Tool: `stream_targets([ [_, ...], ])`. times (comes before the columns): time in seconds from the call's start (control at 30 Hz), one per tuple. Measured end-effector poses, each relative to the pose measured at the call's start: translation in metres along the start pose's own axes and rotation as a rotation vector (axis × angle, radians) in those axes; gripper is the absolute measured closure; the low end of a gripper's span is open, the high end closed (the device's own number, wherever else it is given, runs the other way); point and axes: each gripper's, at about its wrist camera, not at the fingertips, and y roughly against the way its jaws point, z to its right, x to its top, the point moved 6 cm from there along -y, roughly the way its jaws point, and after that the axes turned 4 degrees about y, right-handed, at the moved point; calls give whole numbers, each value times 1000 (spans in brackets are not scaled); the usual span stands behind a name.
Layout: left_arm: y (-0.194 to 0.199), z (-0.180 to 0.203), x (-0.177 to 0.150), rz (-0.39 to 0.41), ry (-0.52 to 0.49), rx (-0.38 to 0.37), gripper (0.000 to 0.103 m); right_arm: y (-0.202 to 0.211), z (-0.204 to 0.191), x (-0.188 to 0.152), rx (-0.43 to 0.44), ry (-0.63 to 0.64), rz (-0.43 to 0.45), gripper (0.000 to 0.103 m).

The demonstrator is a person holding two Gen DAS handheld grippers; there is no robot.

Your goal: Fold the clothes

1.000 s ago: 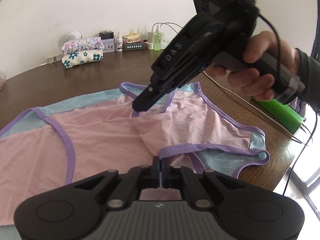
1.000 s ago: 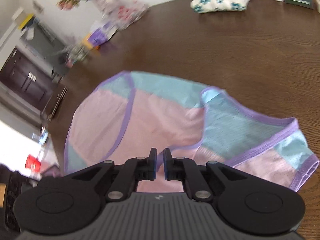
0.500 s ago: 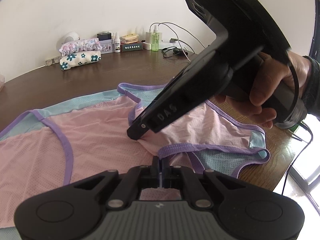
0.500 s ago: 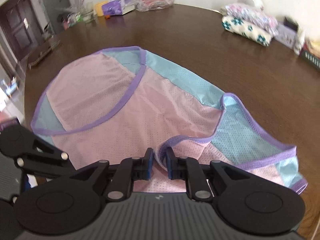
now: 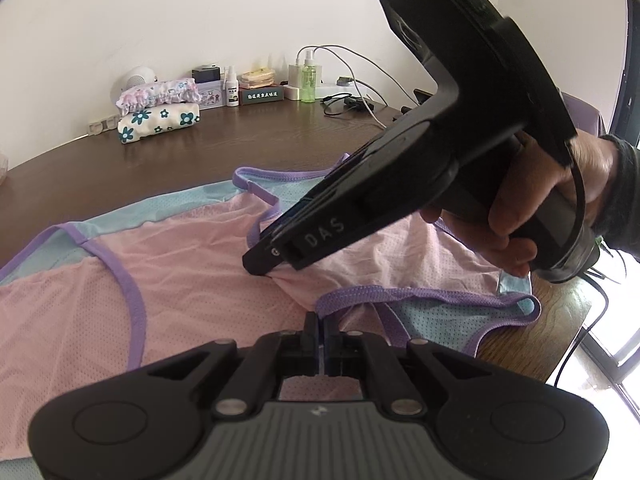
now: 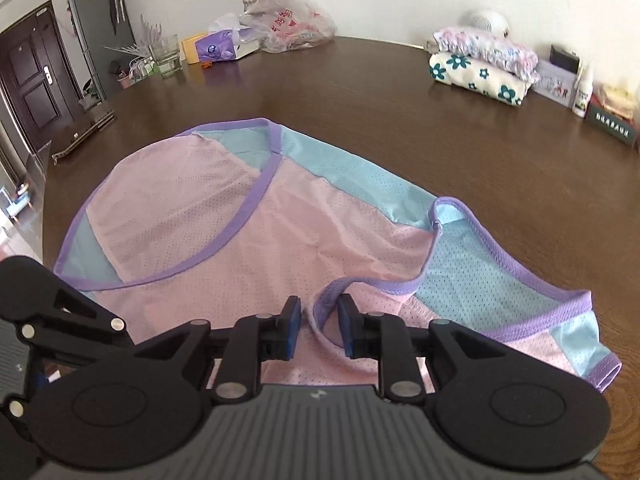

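A pink and blue mesh garment (image 6: 280, 220) is lying spread on the brown worktop (image 6: 360, 92), the left gripper (image 5: 320, 322) clenching its pink fabric while the right gripper (image 6: 318, 330) is straddling a purple-trimmed fold, released.

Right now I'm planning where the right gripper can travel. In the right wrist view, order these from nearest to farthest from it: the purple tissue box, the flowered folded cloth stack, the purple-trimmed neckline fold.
1. Purple-trimmed neckline fold, between the open fingers of the right gripper.
2. Flowered folded cloth stack, far right.
3. Purple tissue box, far left, by the wall.
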Motion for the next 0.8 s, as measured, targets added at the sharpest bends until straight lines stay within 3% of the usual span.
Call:
stream_targets([
  [0.07, 0, 0, 0, 0, 0, 0, 102, 0, 2, 1, 4, -20, 0, 100],
  [0.2, 0, 0, 0, 1, -2, 0, 102, 5, 18, 7, 77, -151, 0, 100],
  [0.3, 0, -1, 1, 1, -3, 0, 102, 15, 30, 18, 68, -200, 40, 100],
  [0.4, 0, -1, 0, 2, 0, -3, 102, 20, 32, 23, 53, -143, 30, 88],
  [0.43, 1, -2, 0, 2, 5, -5, 102, 21, 32, 23, 67, -132, 12, 73],
  [0.47, 1, -3, 0, 1, 10, -4, 102, 23, 34, 23, 74, -122, 11, 71],
  [0.67, -1, -3, 6, 12, -34, 49, 87, 30, 45, 11, 64, -94, -18, 77],
  [0.8, -5, 1, 14, 21, -53, 52, 87, 24, 37, 2, 79, -69, -50, 77],
])
